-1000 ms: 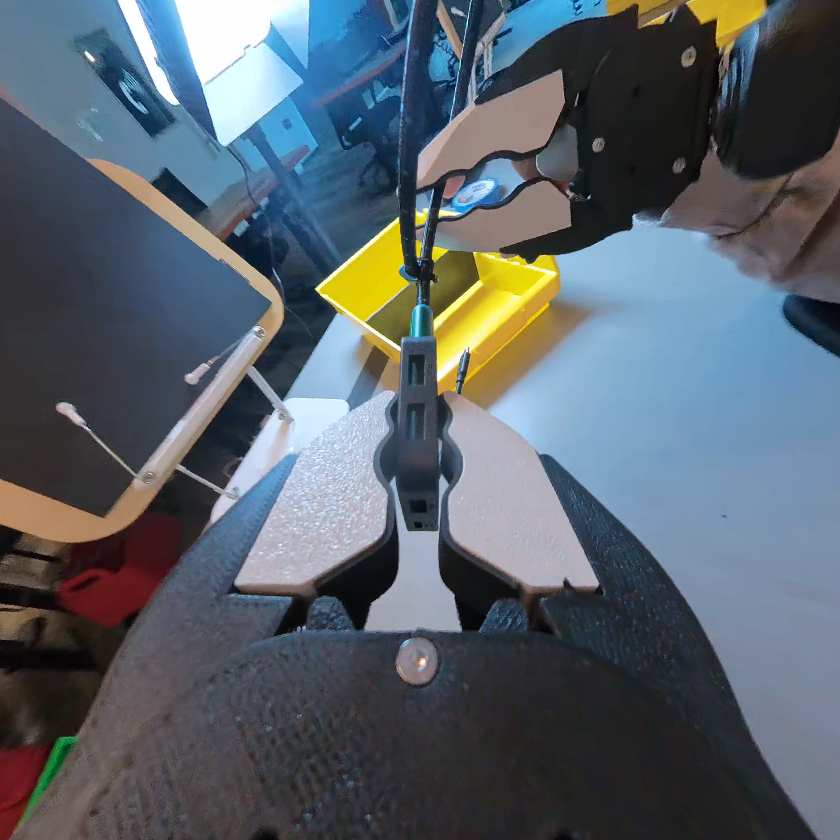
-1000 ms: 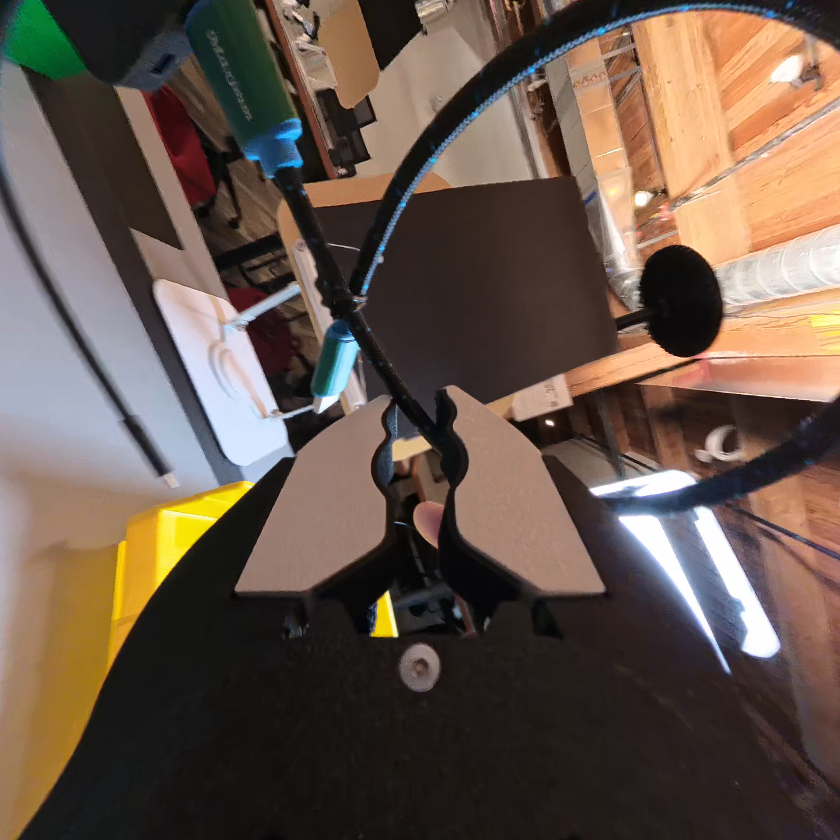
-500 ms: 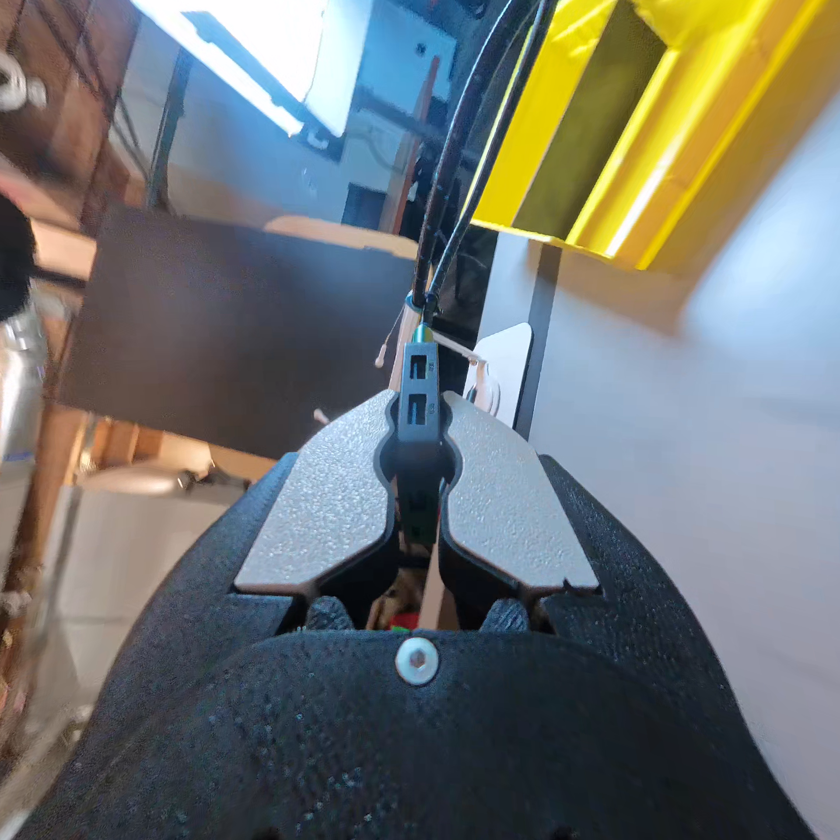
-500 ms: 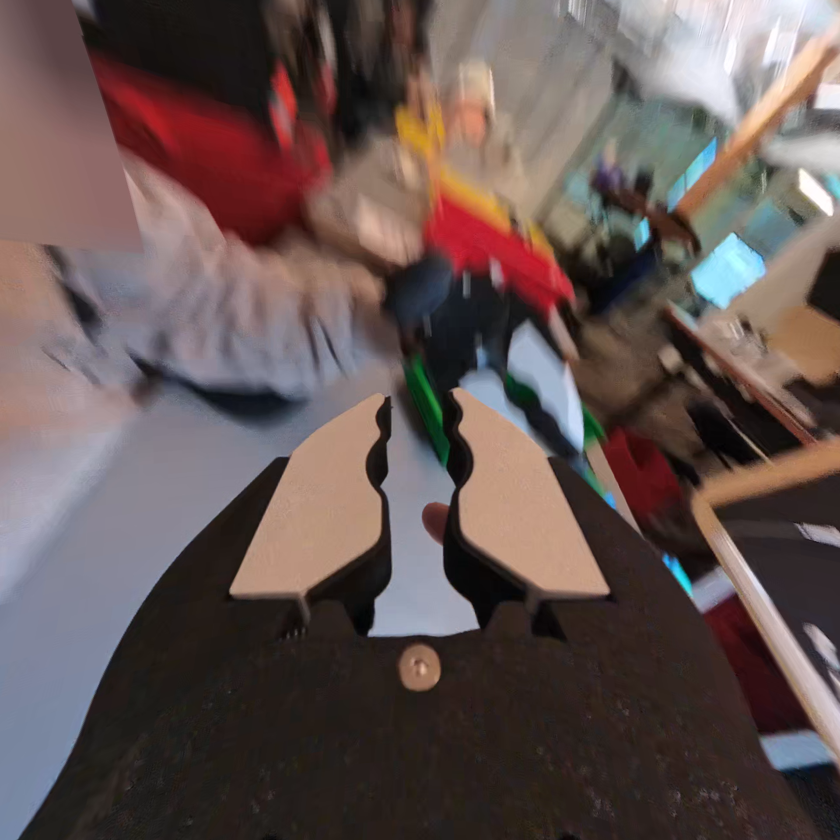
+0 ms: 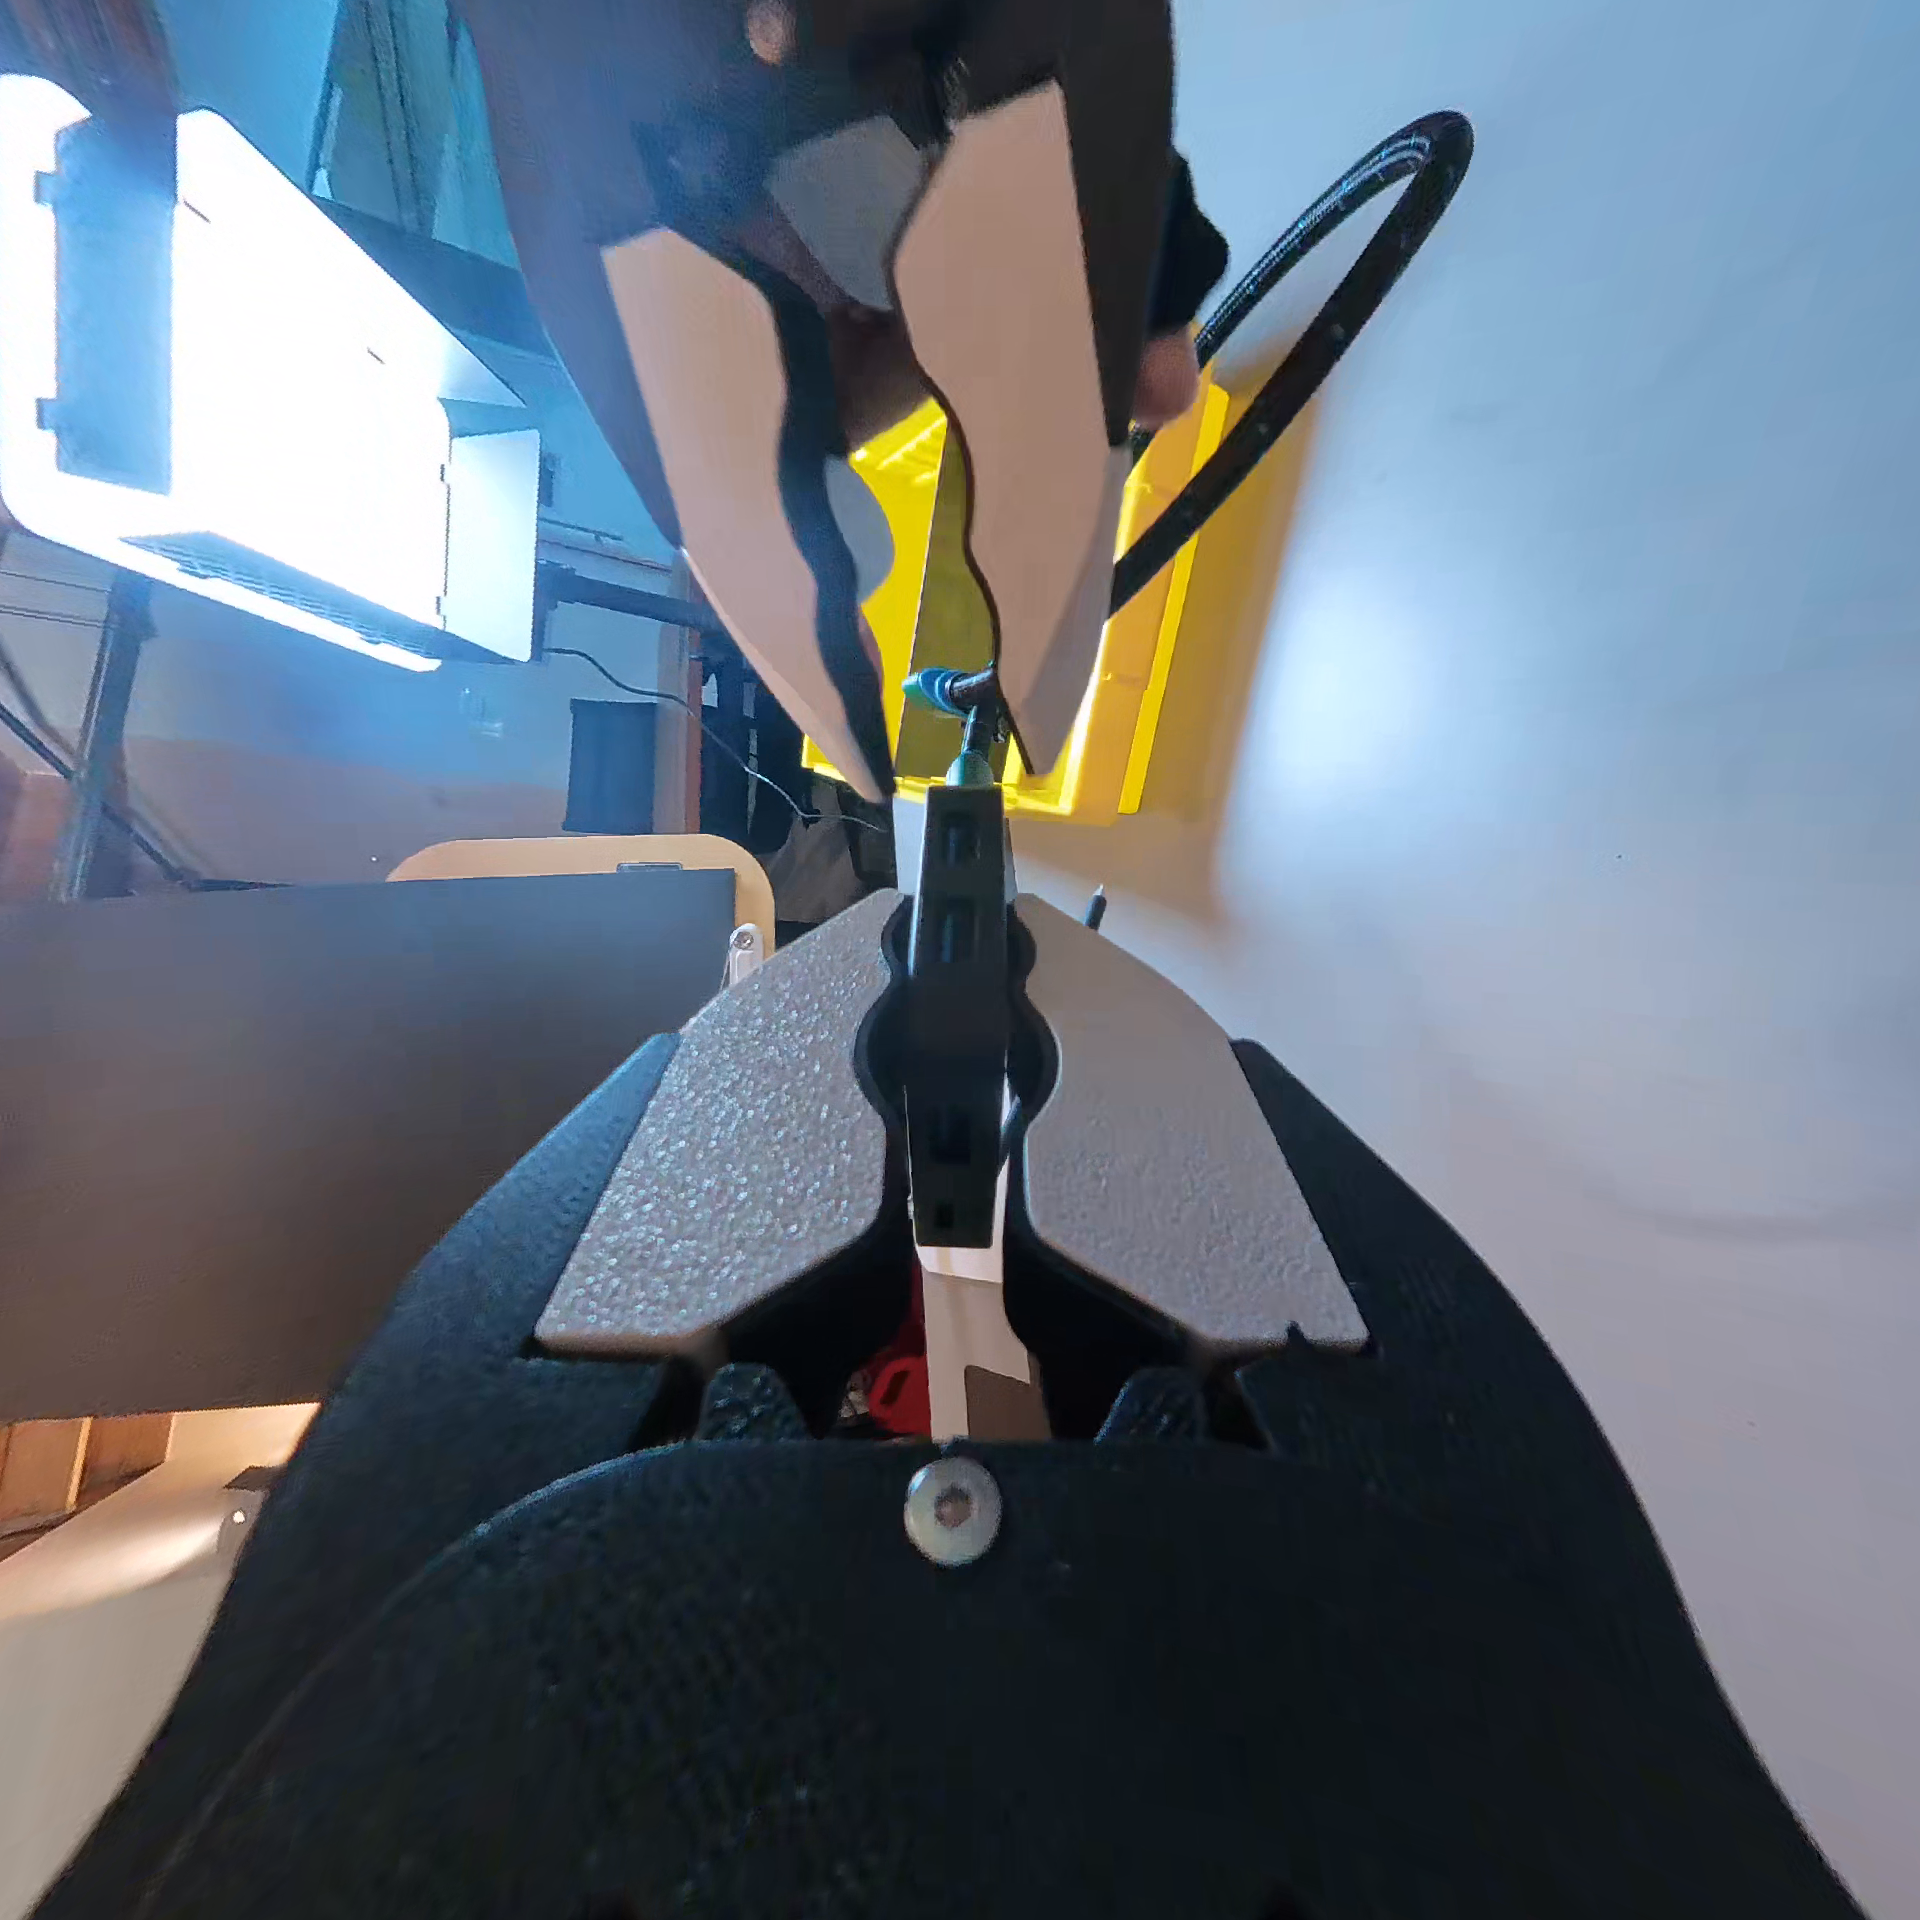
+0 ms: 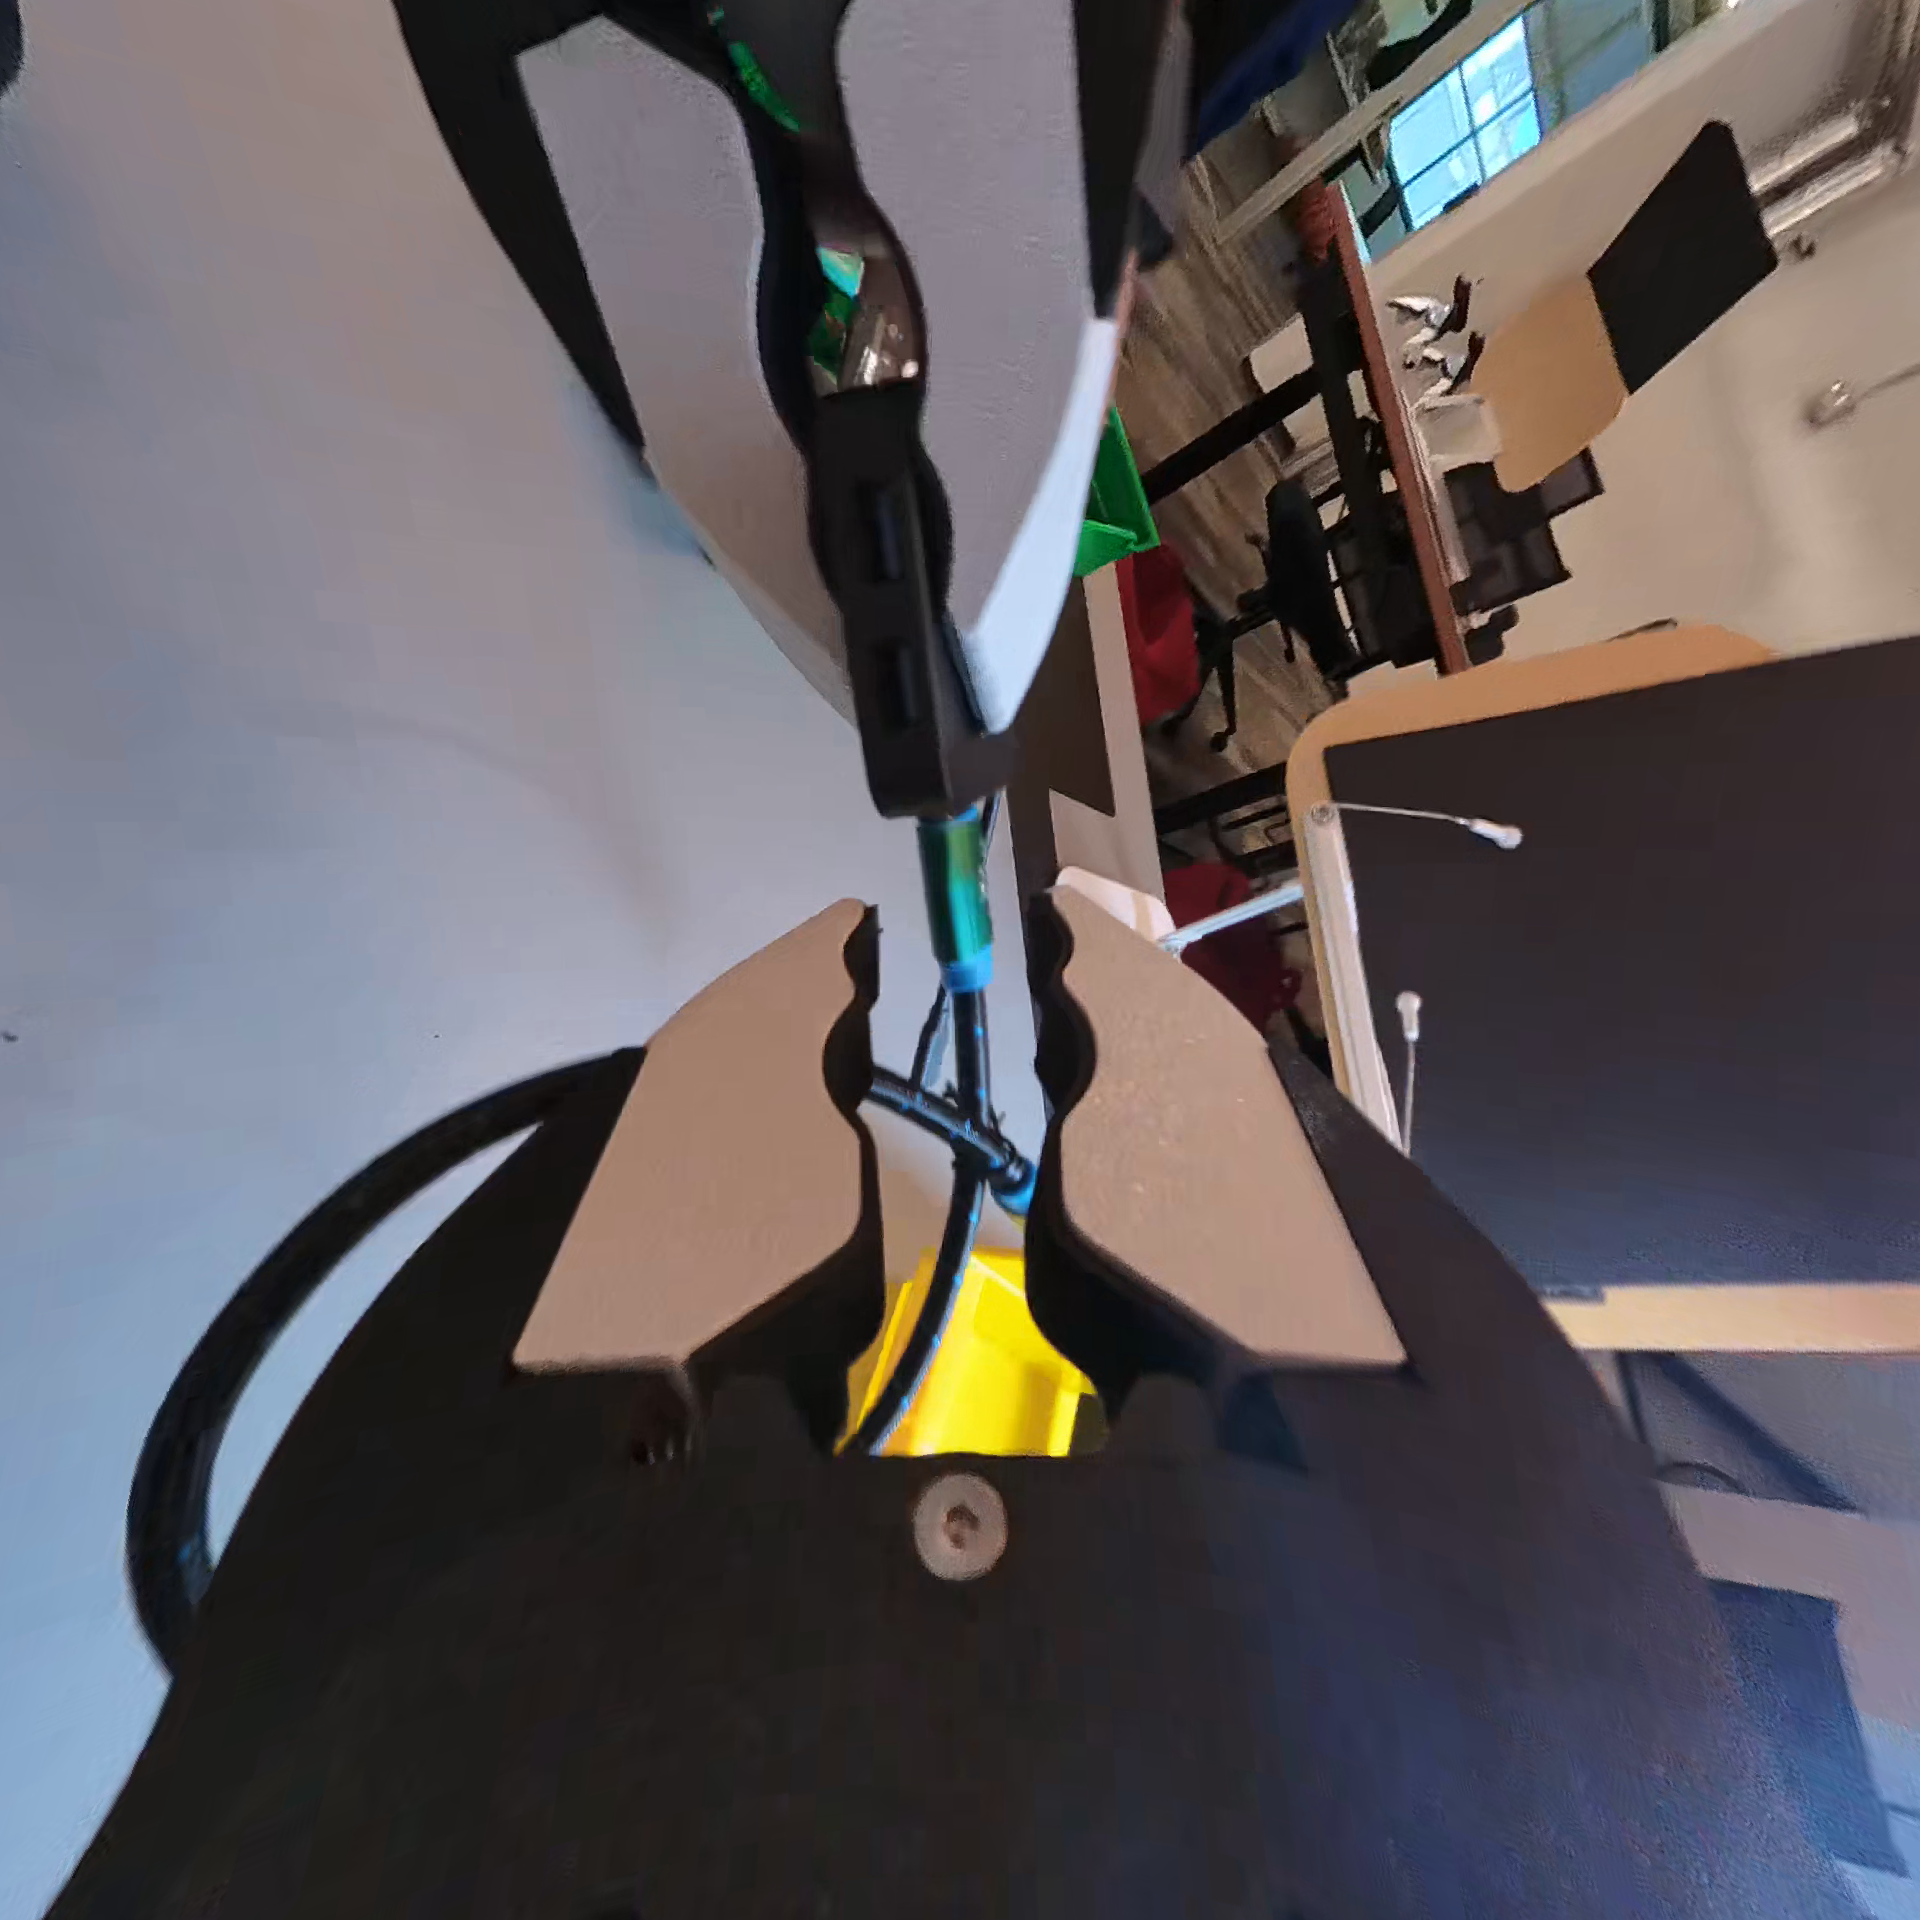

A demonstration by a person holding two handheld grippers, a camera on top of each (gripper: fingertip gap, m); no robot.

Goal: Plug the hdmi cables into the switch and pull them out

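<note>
Black switch (image 5: 951,1023) is clamped by L gripper (image 5: 954,935) at frame centre, green plug (image 6: 958,891) seated in its far end. R gripper (image 6: 951,935) is held spread around plug, w/o contact.

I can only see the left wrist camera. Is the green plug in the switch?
Observer: Yes. The right wrist view shows the plug seated in the end of the switch.
Operator: Is my other gripper squeezing it?
Observer: No. The right gripper is open, with a finger on either side of the plug and a gap showing on each side.
Operator: What's behind my left gripper?
Observer: A green bin sits past the left gripper, off the table edge.
</note>
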